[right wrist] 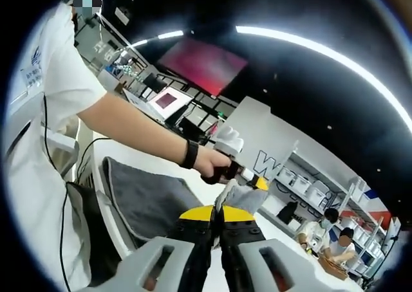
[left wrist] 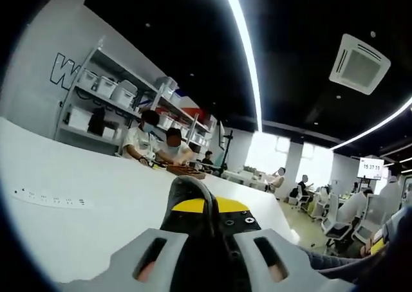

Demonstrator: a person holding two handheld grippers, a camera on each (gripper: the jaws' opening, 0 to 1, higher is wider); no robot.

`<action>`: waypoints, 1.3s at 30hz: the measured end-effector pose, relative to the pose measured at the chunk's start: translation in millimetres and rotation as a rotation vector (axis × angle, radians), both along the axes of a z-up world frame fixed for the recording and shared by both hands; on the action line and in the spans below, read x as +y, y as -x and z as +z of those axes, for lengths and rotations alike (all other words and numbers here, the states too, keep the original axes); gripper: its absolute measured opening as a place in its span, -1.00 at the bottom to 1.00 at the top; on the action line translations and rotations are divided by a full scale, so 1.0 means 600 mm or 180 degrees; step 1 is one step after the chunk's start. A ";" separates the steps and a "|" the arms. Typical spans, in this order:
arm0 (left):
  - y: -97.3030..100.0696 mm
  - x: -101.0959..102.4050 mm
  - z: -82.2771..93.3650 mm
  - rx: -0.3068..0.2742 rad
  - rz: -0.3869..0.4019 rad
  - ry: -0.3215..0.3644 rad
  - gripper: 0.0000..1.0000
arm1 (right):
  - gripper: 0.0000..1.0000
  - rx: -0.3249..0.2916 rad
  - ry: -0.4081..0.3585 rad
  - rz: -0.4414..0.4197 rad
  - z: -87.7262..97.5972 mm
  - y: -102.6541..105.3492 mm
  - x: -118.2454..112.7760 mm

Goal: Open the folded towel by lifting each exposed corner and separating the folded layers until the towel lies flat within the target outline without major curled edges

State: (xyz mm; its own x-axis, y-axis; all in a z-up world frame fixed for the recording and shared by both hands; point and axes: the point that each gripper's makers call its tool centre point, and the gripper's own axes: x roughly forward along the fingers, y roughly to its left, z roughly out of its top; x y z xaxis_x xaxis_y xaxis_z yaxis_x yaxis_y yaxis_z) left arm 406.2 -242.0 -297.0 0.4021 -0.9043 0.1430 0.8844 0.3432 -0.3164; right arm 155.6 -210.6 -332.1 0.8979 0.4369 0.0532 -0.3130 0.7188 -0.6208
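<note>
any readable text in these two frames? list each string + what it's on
"W": big outlined letter on the grey wall behind the shelves, rest cut off; same letter in the right gripper view.
"15:37" or close, blurred: white screen at far right of the left gripper view.
Unreadable: row of small marks on the white table; logo on the person's white shirt sleeve; red wall screen, no legible text.

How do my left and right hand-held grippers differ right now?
The left hand-held gripper is shut on nothing, pointing across the white table; the right hand-held gripper seems to pinch a raised corner of the gray towel. Both have yellow-tipped jaws closed.
</note>
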 end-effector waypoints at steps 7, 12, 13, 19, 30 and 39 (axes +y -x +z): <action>-0.002 0.004 -0.012 0.0037 0.0038 0.0013 -0.97 | -1.00 0.0049 0.0036 -0.0108 -0.013 -0.007 -0.016; -0.003 0.008 -0.019 0.0066 0.0061 0.0030 -0.97 | -1.00 0.0080 0.0080 -0.0183 -0.021 -0.010 -0.024; -0.009 0.007 -0.020 0.0072 0.0063 0.0019 -0.97 | -1.00 0.0083 0.0091 -0.0200 -0.023 -0.011 -0.027; -0.026 0.010 -0.038 0.0166 0.0065 -0.0002 -0.97 | -1.00 0.0149 0.0159 -0.0259 -0.035 -0.013 -0.037; -0.039 0.013 -0.064 0.0273 0.0089 -0.0058 -0.97 | -1.00 0.0278 0.0197 -0.0253 -0.057 -0.019 -0.039; -0.050 0.011 -0.078 0.0327 0.0099 -0.0099 -0.97 | -1.00 0.0330 0.0199 -0.0288 -0.065 -0.021 -0.047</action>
State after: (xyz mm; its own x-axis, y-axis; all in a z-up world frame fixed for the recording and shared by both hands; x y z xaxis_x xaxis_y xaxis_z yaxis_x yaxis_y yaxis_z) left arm 436.1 -235.5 -344.0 0.4412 -0.8945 0.0717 0.8366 0.3811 -0.3936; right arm 168.0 -238.6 -371.4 0.9330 0.3535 -0.0668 -0.3135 0.7079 -0.6330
